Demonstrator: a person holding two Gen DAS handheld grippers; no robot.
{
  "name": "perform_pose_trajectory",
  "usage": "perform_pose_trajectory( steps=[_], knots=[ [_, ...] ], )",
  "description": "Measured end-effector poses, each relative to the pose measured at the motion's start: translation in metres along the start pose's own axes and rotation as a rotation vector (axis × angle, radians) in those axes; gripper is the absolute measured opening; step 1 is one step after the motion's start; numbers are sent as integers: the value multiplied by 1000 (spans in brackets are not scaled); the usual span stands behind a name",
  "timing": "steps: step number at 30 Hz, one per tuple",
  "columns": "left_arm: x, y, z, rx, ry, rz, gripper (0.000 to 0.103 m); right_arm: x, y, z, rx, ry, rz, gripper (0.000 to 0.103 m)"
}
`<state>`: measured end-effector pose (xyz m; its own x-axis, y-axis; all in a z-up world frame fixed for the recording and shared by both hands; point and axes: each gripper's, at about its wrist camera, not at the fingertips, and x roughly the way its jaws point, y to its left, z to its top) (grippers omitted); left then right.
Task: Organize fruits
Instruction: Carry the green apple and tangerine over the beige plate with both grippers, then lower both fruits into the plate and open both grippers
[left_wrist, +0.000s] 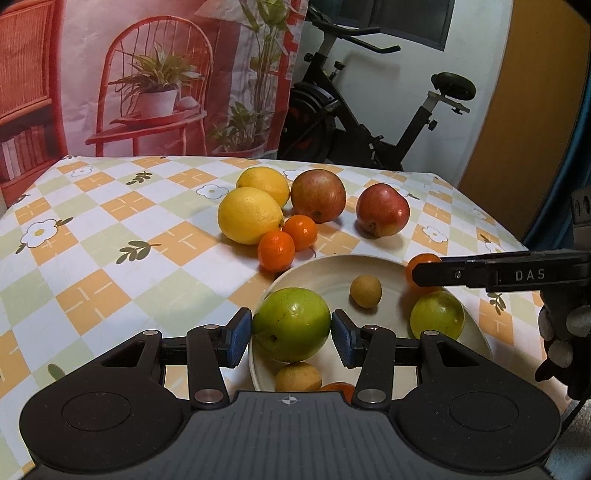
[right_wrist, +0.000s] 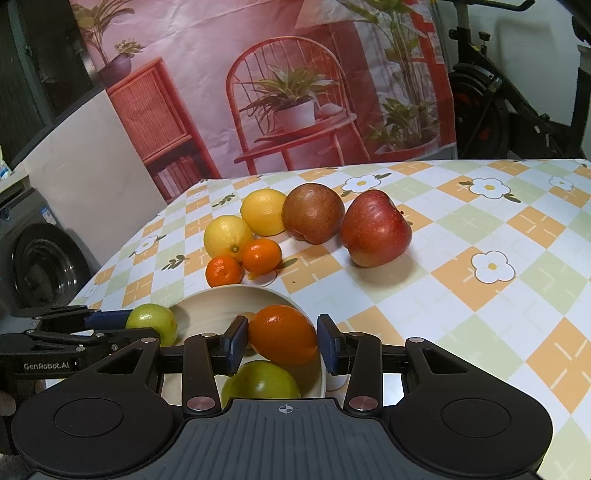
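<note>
My left gripper (left_wrist: 291, 338) is shut on a green round fruit (left_wrist: 291, 317), held over the near left part of a cream bowl (left_wrist: 332, 263). My right gripper (right_wrist: 283, 338) is shut on an orange (right_wrist: 282, 332) above the same bowl (right_wrist: 236, 291). Each gripper shows in the other's view: the right one (left_wrist: 424, 275) comes in from the right with its orange (left_wrist: 424, 260), and the left one (right_wrist: 123, 326) comes in from the left with its green fruit (right_wrist: 151, 323). In the bowl lie another green fruit (left_wrist: 437, 319), two small tan fruits (left_wrist: 365, 291) and a partly hidden orange one.
Beyond the bowl on the checked tablecloth (left_wrist: 110, 236) sit two lemons (left_wrist: 249, 216), two small mandarins (left_wrist: 276, 251) and two red apples (left_wrist: 382, 210). A printed backdrop hangs behind the table, an exercise bike (left_wrist: 369, 122) stands at the back right, and the table's edges are close.
</note>
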<state>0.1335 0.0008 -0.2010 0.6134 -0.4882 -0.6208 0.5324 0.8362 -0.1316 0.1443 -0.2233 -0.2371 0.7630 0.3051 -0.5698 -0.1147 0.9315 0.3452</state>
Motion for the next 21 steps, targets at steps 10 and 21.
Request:
perform_pose_trajectory(
  steps=[10,21],
  knots=[
    [-5,-5,-6,11,-4,40,51,0,0,-1,-1,2,-3,41],
    [-9,2,-8,-57,-10,41,51,-2,-2,-2,7,-4,-3,42]
  ],
)
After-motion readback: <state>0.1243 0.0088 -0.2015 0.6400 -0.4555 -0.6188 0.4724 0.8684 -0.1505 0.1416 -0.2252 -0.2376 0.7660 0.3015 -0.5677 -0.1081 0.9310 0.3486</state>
